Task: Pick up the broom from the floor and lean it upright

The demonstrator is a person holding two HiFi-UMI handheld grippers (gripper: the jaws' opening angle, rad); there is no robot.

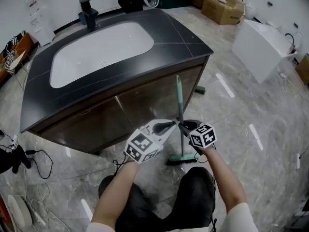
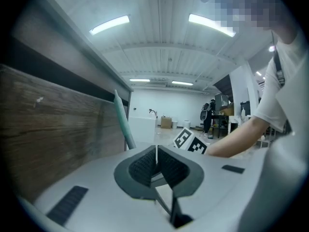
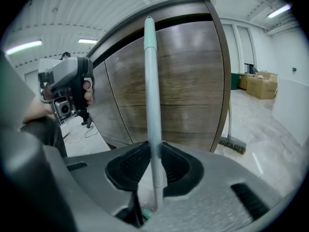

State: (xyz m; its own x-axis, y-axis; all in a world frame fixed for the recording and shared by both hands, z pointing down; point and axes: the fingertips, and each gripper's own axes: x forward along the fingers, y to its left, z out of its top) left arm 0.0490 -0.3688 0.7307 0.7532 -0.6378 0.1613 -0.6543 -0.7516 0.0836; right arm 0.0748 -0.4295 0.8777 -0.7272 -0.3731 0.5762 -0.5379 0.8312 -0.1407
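Note:
The broom [image 1: 179, 100] has a pale teal handle and stands nearly upright in front of the wooden sink cabinet [image 1: 145, 103], with its green head [image 1: 181, 159] on the floor. My right gripper [image 1: 184, 128] is shut on the handle at about mid height. In the right gripper view the handle [image 3: 151, 81] rises from between the jaws [image 3: 154, 162] against the cabinet door. My left gripper [image 1: 172, 125] sits just left of the handle with its jaws shut and nothing between them [image 2: 156, 164]. From the left gripper view the handle [image 2: 122, 122] shows beyond the jaws, untouched.
The cabinet carries a dark countertop [image 1: 183, 37] with a white basin and a black tap [image 1: 88, 12]. A second brush [image 3: 230, 129] leans at the cabinet's right corner. Cables [image 1: 38, 158] lie on the floor at left; cardboard boxes [image 1: 222, 6] and a white unit [image 1: 260, 47] stand behind.

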